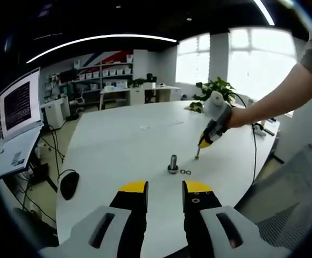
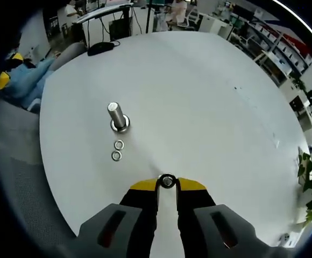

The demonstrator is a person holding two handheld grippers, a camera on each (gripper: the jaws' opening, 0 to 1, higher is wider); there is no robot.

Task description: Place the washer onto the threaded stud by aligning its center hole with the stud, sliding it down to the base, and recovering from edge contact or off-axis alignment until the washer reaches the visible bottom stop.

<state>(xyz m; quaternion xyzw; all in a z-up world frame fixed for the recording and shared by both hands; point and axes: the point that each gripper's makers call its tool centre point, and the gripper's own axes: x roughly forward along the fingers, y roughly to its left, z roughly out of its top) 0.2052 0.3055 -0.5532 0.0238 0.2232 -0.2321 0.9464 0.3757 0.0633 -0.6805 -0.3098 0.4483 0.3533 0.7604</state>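
A steel threaded stud stands upright on the white table. Two loose washers lie just right of its base. My left gripper hovers at the near table edge, open, with nothing between its yellow-tipped jaws. My right gripper, held by a person's arm, points down at the table to the right of the stud. In the right gripper view, my right gripper is shut on a small washer pinched at its tips. There the stud is up and to the left, with the two washers between.
A black mouse lies at the table's left edge. A monitor stands off the table to the left. A potted plant is at the far side and a grey chair to the right. Blue cloth sits beside the table.
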